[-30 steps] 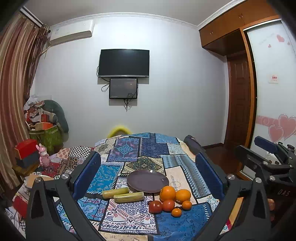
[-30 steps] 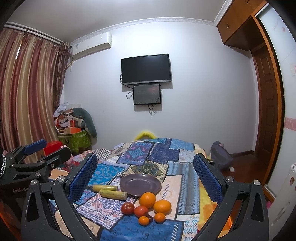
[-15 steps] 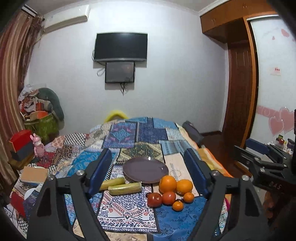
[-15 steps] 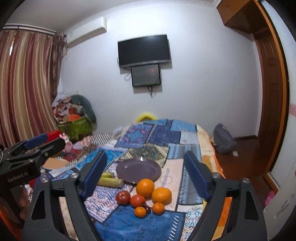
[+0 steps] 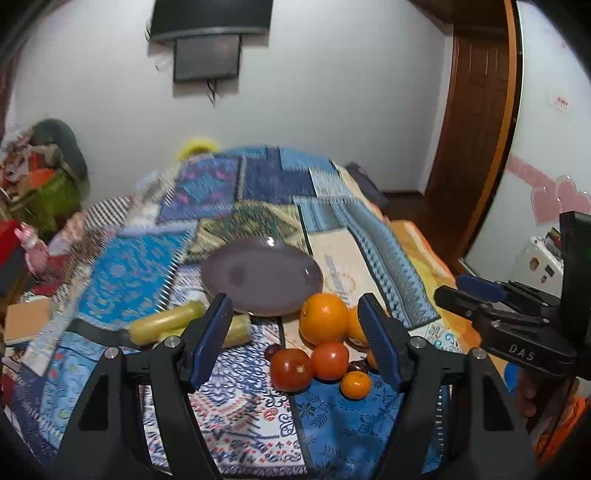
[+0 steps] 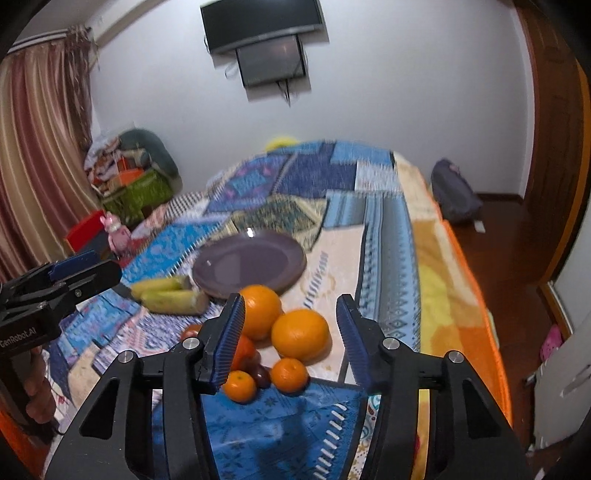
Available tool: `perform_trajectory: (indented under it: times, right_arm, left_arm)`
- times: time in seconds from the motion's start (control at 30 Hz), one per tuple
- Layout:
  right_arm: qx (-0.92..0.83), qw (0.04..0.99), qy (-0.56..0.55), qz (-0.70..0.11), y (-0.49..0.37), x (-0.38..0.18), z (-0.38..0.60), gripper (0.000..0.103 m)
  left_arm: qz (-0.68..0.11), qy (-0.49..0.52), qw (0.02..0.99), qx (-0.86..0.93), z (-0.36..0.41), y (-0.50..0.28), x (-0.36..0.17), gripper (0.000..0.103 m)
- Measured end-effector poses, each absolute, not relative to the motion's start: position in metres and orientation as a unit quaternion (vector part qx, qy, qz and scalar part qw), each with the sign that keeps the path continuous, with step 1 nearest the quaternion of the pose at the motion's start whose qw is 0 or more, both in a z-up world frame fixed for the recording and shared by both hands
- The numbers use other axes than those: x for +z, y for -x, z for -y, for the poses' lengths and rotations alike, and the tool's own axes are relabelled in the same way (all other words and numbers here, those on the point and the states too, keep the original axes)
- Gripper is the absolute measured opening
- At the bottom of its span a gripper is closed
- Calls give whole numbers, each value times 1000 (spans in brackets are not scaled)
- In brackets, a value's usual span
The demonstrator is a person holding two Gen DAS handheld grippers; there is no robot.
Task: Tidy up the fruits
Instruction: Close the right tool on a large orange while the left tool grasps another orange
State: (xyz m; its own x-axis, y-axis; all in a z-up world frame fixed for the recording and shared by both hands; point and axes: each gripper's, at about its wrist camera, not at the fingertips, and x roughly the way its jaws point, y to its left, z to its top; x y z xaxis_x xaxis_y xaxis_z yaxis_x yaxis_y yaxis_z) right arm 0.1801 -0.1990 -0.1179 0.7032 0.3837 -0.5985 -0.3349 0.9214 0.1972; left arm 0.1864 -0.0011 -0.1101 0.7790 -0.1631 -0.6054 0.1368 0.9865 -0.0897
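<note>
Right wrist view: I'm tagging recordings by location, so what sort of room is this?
Probably a bedroom at home: a bed under a patchwork quilt, a wall-mounted TV and curtains.

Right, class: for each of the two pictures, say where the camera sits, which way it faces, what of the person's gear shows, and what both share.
Left wrist view: sits on the left claw, facing along the bed at the tomatoes; the right claw shows at right.
Right wrist view: sits on the right claw, facing the oranges; the left claw shows at left.
Shared: purple plate, fruit, wall TV.
</note>
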Motion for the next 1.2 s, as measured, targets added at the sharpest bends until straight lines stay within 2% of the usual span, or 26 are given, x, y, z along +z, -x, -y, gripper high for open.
perform_trajectory:
  times: [0.37,0.63,0.73,0.9,1.2]
  right_arm:
    - [210,884,-26,-416,-224,-165,194,48]
    - [226,862,-26,-453,-241,-185,185,49]
    - [228,860,-19,-457,-244,-188,182,57]
    - [235,848,-20,-475,-255,-198,178,65]
    - [234,843,-8,-485,-254,-204,181,63]
  left_arm:
    - [-410,7,905,-111,26,-259,-169,70]
    - [-443,11,889,-119,27,-284,-194,70]
    - [-449,14,885,-121,27,-288,-199,70]
    - [-461,19,878,-128,29,-294,-206,70]
    - [-484,22,861,-152,42,-307,-216,71]
